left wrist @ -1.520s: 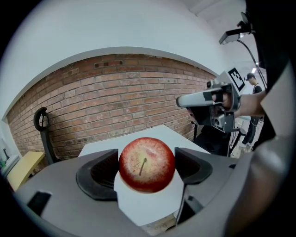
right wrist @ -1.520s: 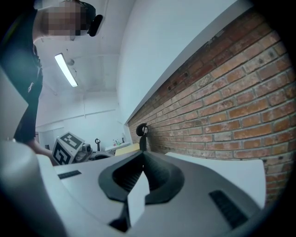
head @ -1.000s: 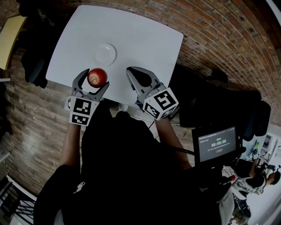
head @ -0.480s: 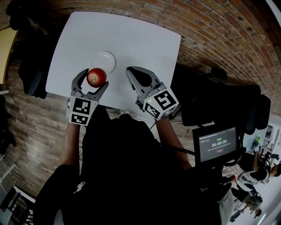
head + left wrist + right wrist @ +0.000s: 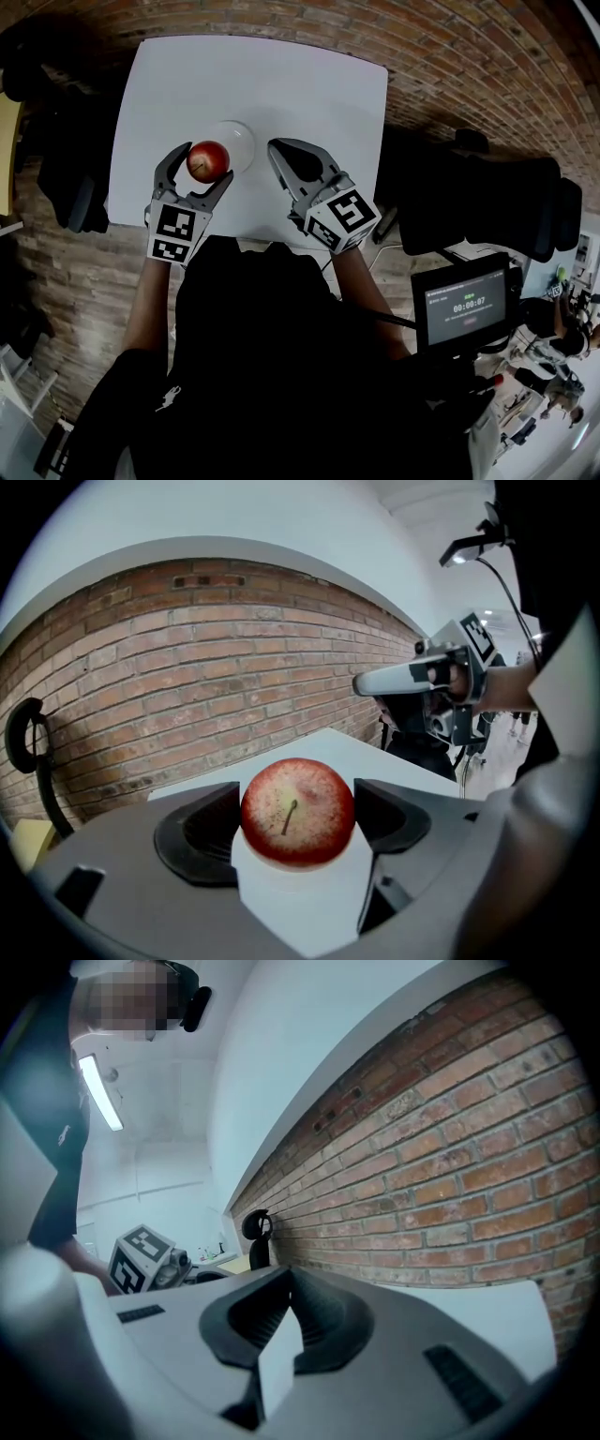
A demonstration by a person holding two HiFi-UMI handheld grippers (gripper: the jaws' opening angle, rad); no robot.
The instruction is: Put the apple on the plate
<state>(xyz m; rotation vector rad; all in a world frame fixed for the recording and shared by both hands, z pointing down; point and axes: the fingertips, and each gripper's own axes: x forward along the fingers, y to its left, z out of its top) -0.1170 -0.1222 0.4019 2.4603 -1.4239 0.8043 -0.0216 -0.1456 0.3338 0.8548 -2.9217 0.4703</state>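
Observation:
A red apple (image 5: 208,160) (image 5: 297,810) sits between the jaws of my left gripper (image 5: 202,156), which is shut on it, stem towards the camera. In the head view the apple hangs over the near-left rim of a small white plate (image 5: 237,139) on the white table (image 5: 281,84). Whether the apple touches the plate I cannot tell. My right gripper (image 5: 278,150) (image 5: 289,1283) is held just right of the plate above the table's near part, its jaws shut with nothing in them.
A black chair (image 5: 478,202) stands close to the table's right side, and another dark seat (image 5: 66,178) is on the left. A small screen (image 5: 466,307) showing a timer is at my lower right. Brick flooring (image 5: 450,66) surrounds the table.
My left gripper has carried the apple forward from the table's near edge to the plate's rim. The right gripper has kept its place beside it.

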